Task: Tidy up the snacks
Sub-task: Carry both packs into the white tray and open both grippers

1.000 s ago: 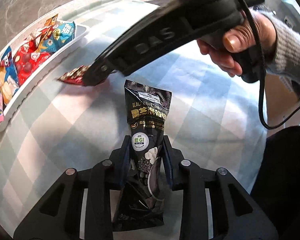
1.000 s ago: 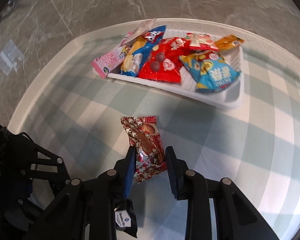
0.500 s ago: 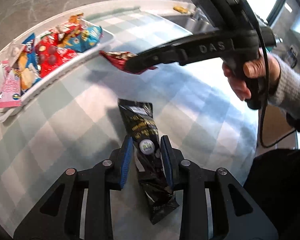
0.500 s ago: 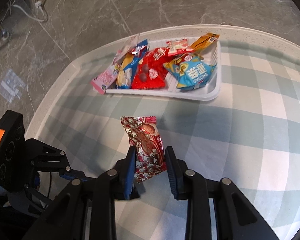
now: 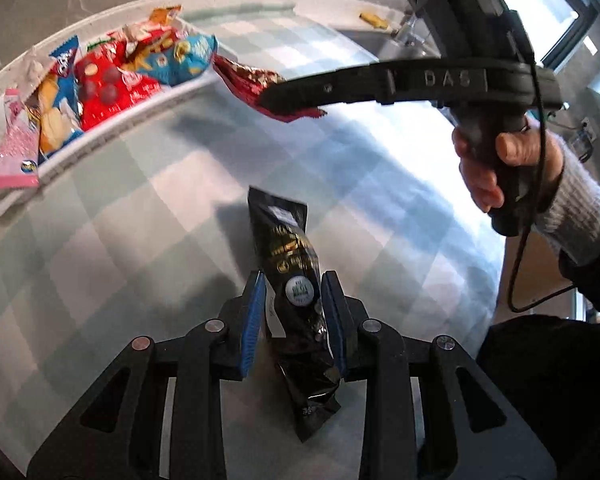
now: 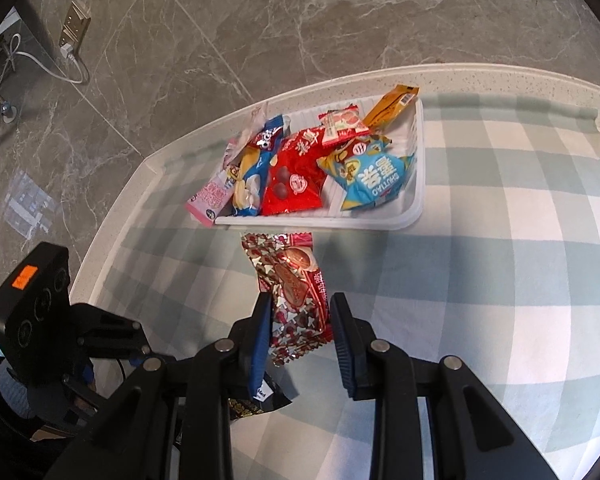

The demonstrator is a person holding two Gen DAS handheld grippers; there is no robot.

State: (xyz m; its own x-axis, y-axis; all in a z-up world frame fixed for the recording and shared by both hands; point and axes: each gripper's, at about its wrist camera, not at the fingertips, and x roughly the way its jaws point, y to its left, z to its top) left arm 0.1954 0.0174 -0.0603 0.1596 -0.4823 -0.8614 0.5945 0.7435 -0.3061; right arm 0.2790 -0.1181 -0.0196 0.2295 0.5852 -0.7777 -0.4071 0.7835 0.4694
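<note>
My left gripper (image 5: 291, 320) is shut on a black snack packet (image 5: 295, 280) and holds it above the checked tablecloth. My right gripper (image 6: 297, 320) is shut on a red and silver snack packet (image 6: 293, 284), held in the air just in front of the white tray (image 6: 418, 184). In the left wrist view the right gripper (image 5: 271, 102) holds the red packet (image 5: 245, 80) close to the tray's near rim (image 5: 111, 132). The tray holds several snack packets, among them a red one (image 6: 295, 184) and a blue one (image 6: 376, 178).
The round table has a green and white checked cloth (image 6: 500, 280) and a pale rim (image 6: 500, 76). A marble floor (image 6: 300, 20) lies beyond it. A pink packet (image 6: 209, 196) overhangs the tray's left end. A hand (image 5: 508, 160) grips the right gripper's handle.
Both grippers have risen with their packets. The right gripper has carried the red packet toward the tray. The left gripper has lifted the black packet off the cloth.
</note>
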